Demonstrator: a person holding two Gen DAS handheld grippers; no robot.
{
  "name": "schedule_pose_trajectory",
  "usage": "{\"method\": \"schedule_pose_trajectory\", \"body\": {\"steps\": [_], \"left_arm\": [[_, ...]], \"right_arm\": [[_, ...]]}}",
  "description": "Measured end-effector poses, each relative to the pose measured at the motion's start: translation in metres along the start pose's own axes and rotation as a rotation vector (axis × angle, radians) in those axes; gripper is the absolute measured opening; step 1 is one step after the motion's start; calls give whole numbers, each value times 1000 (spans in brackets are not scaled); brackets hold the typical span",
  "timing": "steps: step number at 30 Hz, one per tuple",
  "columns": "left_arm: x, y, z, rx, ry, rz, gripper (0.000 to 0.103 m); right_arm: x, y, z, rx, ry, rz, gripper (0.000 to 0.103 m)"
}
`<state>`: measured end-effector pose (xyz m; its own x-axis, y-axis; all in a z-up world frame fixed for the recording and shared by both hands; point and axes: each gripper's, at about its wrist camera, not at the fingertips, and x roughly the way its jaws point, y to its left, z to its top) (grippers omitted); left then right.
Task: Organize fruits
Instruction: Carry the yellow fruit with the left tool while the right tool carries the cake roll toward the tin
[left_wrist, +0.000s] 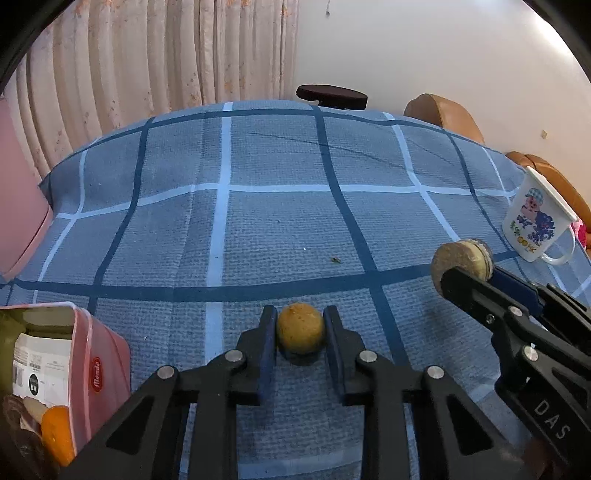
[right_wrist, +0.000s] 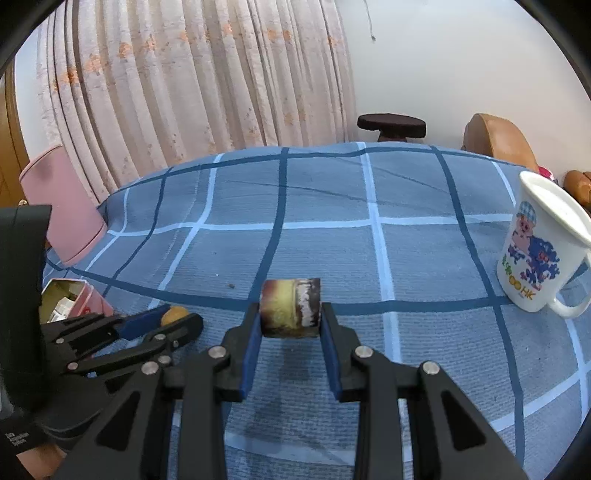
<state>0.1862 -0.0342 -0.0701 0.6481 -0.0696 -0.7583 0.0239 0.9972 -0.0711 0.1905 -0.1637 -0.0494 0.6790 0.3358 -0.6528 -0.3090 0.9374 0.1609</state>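
My left gripper is shut on a small round yellow-brown fruit, held just over the blue checked tablecloth. It also shows in the right wrist view, at the left. My right gripper is shut on a short cylindrical fruit piece, brown and yellow with a dark whitish-edged end. In the left wrist view that piece shows its round tan face at the right, with the right gripper around it. A pink plastic box at lower left holds packaged items and an orange fruit.
A white cartoon-printed mug stands at the right on the cloth; it also shows in the left wrist view. A pink object sits at the table's left. A dark stool and brown chairs stand beyond the far edge, before a curtain.
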Motion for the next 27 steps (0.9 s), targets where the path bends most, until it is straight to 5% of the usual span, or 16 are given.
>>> {"method": "schedule_pose_trajectory", "body": {"steps": [27], "left_arm": [[-46, -1, -11, 23, -213, 31, 27]], "right_arm": [[-30, 16, -6, -60, -155, 6, 33]]}}
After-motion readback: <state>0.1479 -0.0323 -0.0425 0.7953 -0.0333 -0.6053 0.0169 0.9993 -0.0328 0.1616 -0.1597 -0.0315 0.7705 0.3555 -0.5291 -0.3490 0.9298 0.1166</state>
